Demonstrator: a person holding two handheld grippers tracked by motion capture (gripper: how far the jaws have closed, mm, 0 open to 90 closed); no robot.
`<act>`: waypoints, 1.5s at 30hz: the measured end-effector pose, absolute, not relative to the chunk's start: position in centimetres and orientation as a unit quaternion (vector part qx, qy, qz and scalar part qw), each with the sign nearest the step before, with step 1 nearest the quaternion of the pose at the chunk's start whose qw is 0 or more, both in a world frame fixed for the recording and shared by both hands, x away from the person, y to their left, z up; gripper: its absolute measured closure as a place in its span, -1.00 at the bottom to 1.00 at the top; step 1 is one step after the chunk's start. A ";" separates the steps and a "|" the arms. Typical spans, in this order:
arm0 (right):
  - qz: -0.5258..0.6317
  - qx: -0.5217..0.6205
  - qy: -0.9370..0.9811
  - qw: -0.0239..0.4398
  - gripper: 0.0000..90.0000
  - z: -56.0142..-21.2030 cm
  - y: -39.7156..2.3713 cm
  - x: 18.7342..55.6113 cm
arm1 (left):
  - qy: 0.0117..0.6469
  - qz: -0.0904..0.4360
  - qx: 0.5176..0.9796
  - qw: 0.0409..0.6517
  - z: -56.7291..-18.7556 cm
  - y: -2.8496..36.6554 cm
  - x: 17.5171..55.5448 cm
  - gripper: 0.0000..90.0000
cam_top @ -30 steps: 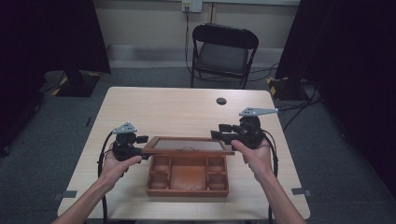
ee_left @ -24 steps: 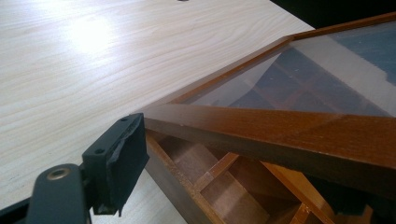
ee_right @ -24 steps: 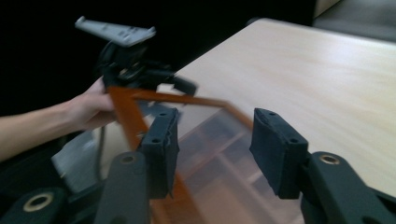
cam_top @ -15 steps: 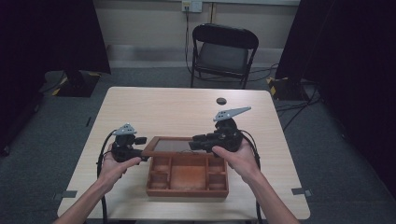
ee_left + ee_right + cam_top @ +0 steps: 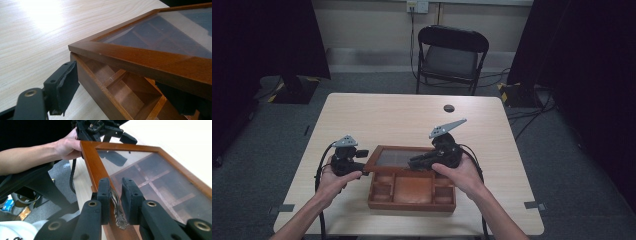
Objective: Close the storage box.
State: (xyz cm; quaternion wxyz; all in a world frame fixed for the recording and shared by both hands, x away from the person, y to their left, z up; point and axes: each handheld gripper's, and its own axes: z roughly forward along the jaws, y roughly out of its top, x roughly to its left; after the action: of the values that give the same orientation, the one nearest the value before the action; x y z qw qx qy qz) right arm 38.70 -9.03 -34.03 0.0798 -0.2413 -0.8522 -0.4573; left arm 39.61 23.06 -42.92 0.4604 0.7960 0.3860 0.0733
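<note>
Pinching the ornate metal handle (image 5: 117, 210) on the front edge of the glass-paned wooden lid (image 5: 399, 158), the right gripper (image 5: 421, 162) held that lid tilted above the compartmented brown wooden box (image 5: 411, 191). Beside the box's left wall, the left gripper (image 5: 360, 167) stood with jaws spread, straddling that corner on the pale wooden table (image 5: 387, 117).

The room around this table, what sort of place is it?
Probably a recording studio or lab, not a home: black curtains line the sides, cables trail over grey carpet, and a lone folding chair faces a plain table bearing a wooden box.
</note>
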 end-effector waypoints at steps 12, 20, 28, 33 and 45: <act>-0.447 -0.242 -0.856 0.097 0.80 -34.4 -8.8 38.8 | 0.380 0.076 0.799 0.460 -43.1 23.0 39.5 -0.58; -0.438 -0.239 -0.861 0.099 0.82 -34.6 -8.7 38.7 | 0.376 0.075 0.804 0.455 -43.4 23.1 39.5 -0.55; -0.440 -0.240 -0.860 0.093 0.82 -34.6 -8.7 38.5 | 0.401 0.078 0.794 0.451 -43.8 24.5 40.2 -0.54; -0.432 -0.238 -0.864 0.096 0.82 -34.9 -8.8 38.3 | 0.417 0.076 0.787 0.449 -44.1 25.4 40.6 -0.54; -0.420 -0.232 -0.872 0.094 0.81 -35.3 -9.4 37.8 | 0.434 0.087 0.780 0.442 -44.2 26.0 40.9 -0.53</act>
State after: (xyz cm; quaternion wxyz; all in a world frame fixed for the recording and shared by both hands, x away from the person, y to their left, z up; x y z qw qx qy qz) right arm 37.79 -9.43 -35.32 0.0940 -0.2325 -0.8724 -0.4195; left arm 40.94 25.97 -44.24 0.4424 0.7802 0.4337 0.0866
